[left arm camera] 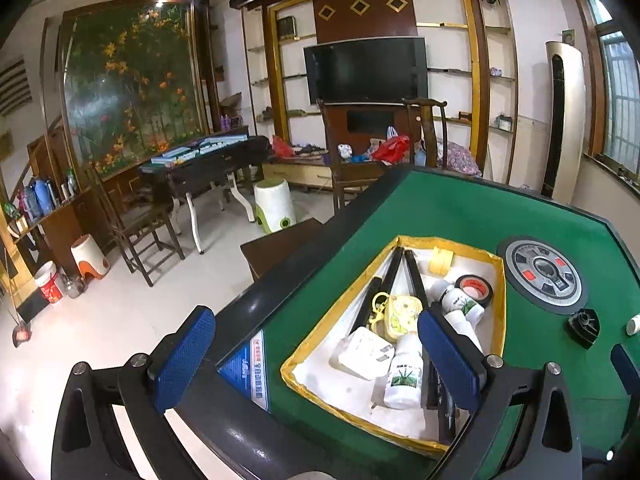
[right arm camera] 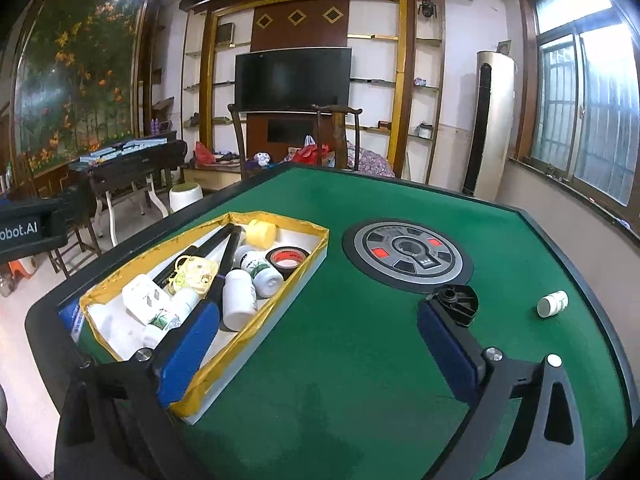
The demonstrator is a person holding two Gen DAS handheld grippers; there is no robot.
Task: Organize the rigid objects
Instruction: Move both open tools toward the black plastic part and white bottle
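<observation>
A: Where are the rigid things?

B: Most lie in the yellow-edged box (right arm camera: 316, 240) on the left part of the green table (right arm camera: 360, 360): white bottles (right arm camera: 240, 296), a roll of black tape (right arm camera: 286, 260), a yellow reel (right arm camera: 262, 233), a white plug adapter (right arm camera: 142, 296), a yellow keychain toy (right arm camera: 196, 272) and black rods (right arm camera: 216, 240). Two pieces are still out on the felt: a black knob (right arm camera: 458, 302) just below the round control panel (right arm camera: 408, 254), and a small white bottle (right arm camera: 553, 303) lying on its side, well to the right.

A: And the right gripper (right arm camera: 316, 320)?

B: It angles down over the table, jaws spread wide and holding nothing. Its left finger hangs over the box's near end; its right fingertip is just beside the black knob, whether touching I cannot tell.

A: The left gripper (left arm camera: 316, 340)?

B: Also tilted downward, fingers far apart and empty. It straddles the table's dark rim (left arm camera: 248, 304), one finger out over the floor, the other above the box's contents.
</observation>
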